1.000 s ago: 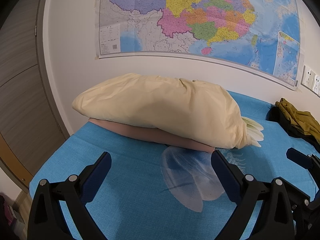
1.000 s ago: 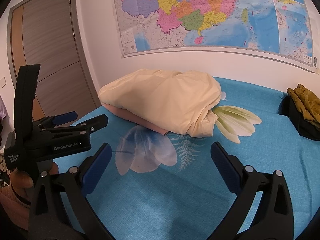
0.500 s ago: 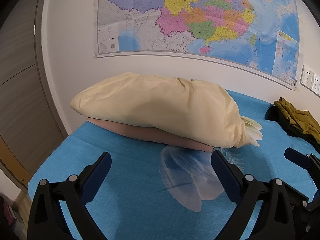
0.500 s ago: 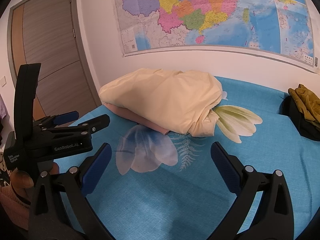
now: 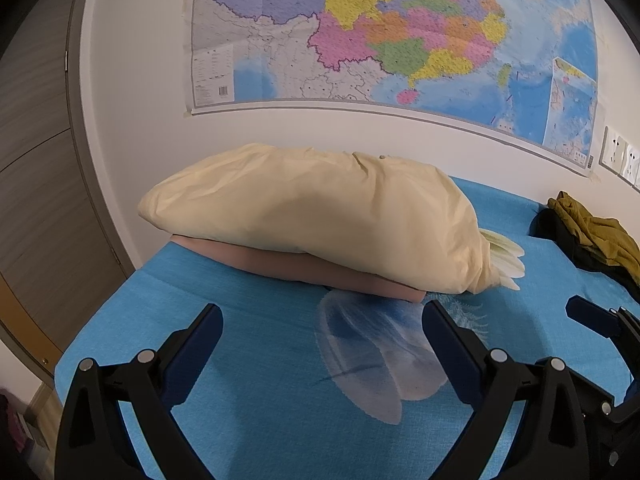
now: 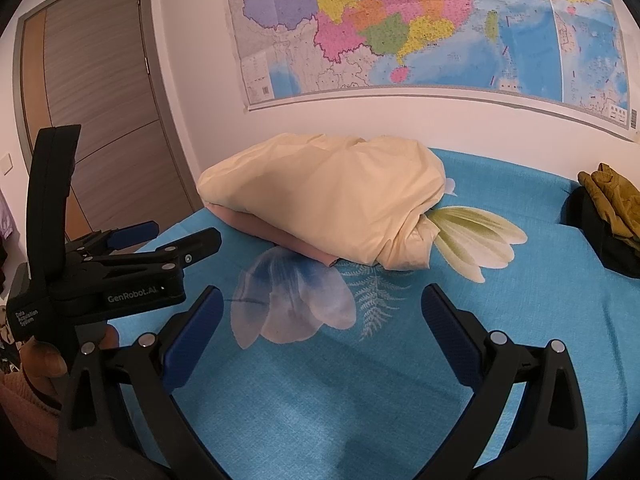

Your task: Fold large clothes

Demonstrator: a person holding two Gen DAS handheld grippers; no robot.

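Observation:
An olive-green garment (image 5: 596, 232) (image 6: 618, 200) lies crumpled on a black garment (image 6: 600, 240) at the far right of the bed, well away from both grippers. My left gripper (image 5: 320, 322) is open above the blue bed sheet (image 5: 248, 380), nothing between its blue-padded fingers. My right gripper (image 6: 320, 304) is open too, over the printed flower on the sheet (image 6: 360, 400). In the right wrist view the left gripper's body (image 6: 120, 276) shows at the left, held by a hand (image 6: 44, 364).
A cream pillow (image 5: 312, 216) (image 6: 328, 196) rests on a pink pillow (image 5: 300, 266) against the wall at the head of the bed. A large map (image 5: 400, 32) hangs above. A wooden door (image 6: 100, 112) stands left. Wall sockets (image 5: 622, 158) sit at right.
Both views have shifted only slightly; the pillows sit a touch lower and closer. Both grippers stay open and empty.

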